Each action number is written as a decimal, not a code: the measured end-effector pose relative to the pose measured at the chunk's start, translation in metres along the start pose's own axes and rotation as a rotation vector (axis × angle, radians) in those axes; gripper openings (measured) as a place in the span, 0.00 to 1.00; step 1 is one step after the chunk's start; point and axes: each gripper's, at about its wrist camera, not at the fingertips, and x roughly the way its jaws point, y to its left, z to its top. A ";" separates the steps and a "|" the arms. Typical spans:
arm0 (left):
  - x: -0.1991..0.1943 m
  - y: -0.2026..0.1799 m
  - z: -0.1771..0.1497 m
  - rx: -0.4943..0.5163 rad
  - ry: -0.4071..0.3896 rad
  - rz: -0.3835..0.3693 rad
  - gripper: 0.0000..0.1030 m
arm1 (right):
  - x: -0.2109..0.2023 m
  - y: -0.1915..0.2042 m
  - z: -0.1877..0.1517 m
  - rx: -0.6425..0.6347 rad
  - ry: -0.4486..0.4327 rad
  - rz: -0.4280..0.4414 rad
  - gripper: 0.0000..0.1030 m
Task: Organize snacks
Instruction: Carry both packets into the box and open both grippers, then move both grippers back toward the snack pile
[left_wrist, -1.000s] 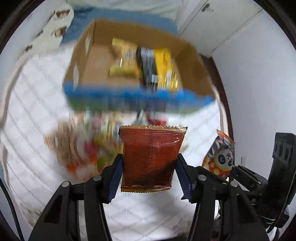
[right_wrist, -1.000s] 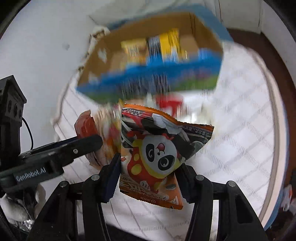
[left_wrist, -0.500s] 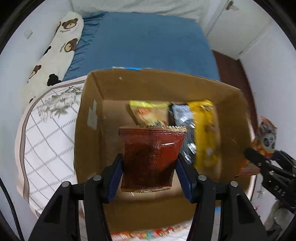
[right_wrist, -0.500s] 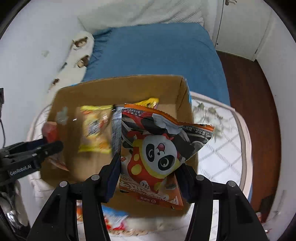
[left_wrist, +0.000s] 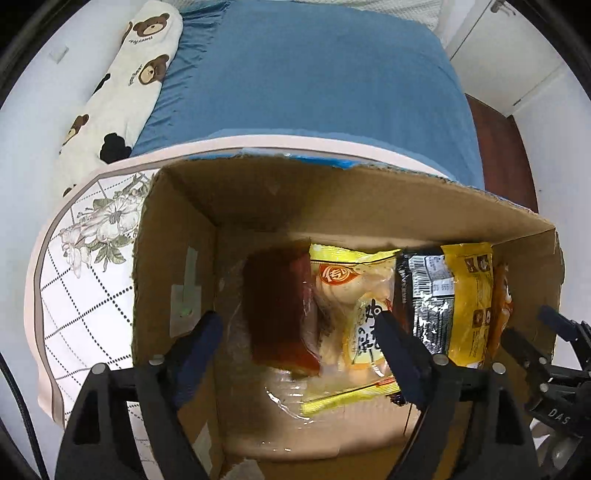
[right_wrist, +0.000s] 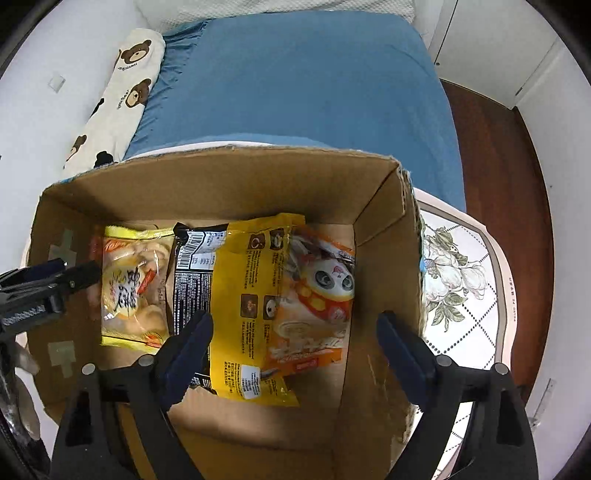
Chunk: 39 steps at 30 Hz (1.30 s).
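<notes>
Both claws hung open and empty over the cardboard box (right_wrist: 207, 192): left claw (left_wrist: 299, 343) above the red packet (left_wrist: 277, 314), right claw (right_wrist: 295, 339) above the panda packet (right_wrist: 317, 295). Packets lay side by side inside, long axes running away from the claws.

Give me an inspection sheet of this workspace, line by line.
Surface: white grid-patterned cloth with flower print, under the box.
Job's things: open brown cardboard box holds a dark red snack packet, pale yellow packet, black-and-yellow packet and orange panda packet.
Clutter: nothing seen.
Grippers: left gripper open, empty, above the red packet; right gripper open, empty, over the panda packet.
Cables: black cable at the left edge.
Surroundings: blue bed sheet, bear-print bolster, white cupboard doors, dark wood floor.
</notes>
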 end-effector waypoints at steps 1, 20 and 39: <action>0.000 0.000 -0.001 0.002 -0.001 0.001 0.82 | 0.002 0.000 -0.001 0.005 0.005 0.008 0.90; -0.057 -0.012 -0.078 0.043 -0.215 0.014 0.82 | -0.042 0.008 -0.072 0.058 -0.129 -0.030 0.91; -0.161 -0.011 -0.179 0.069 -0.464 -0.003 0.82 | -0.157 0.042 -0.162 0.047 -0.372 -0.036 0.91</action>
